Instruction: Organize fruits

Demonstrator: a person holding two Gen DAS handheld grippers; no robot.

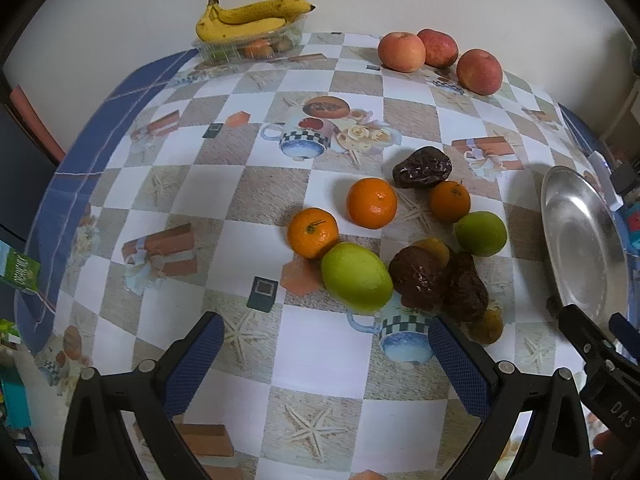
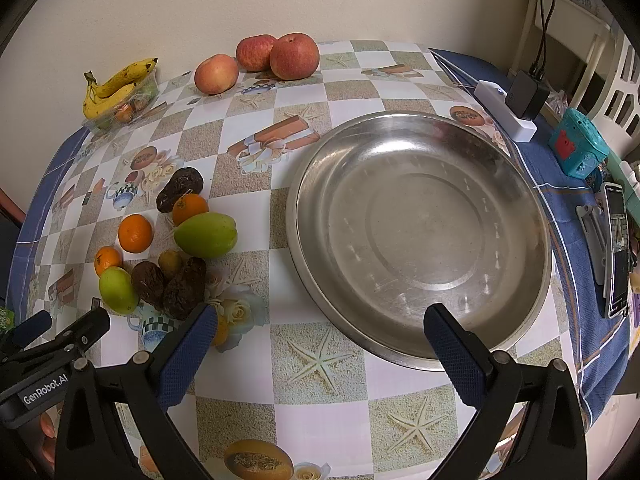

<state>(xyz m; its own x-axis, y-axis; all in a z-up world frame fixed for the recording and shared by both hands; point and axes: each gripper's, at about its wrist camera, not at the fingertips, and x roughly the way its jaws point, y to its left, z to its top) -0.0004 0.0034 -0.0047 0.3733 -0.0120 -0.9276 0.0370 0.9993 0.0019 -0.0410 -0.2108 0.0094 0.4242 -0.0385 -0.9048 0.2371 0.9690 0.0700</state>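
Note:
A loose pile of fruit lies on the checked tablecloth: three oranges [image 1: 372, 208], two green fruits [image 1: 356, 278], several dark wrinkled fruits [image 1: 420, 280] and small yellowish ones. My left gripper [image 1: 324, 344] hovers open just in front of the pile, nothing between its fingers. A wide steel bowl [image 2: 420, 232] stands bare to the right of the pile. My right gripper [image 2: 320, 332] is open over the bowl's near rim, holding nothing. Three apples [image 2: 294, 56] sit at the back. Bananas [image 1: 248, 16] rest on a clear plastic box [image 1: 248, 46] at the back left.
A white power strip with a black charger [image 2: 516, 104], a teal toy [image 2: 578, 148] and a phone [image 2: 616, 248] lie along the table's right edge. A white chair stands beyond. A green carton [image 1: 20, 272] is at the left edge.

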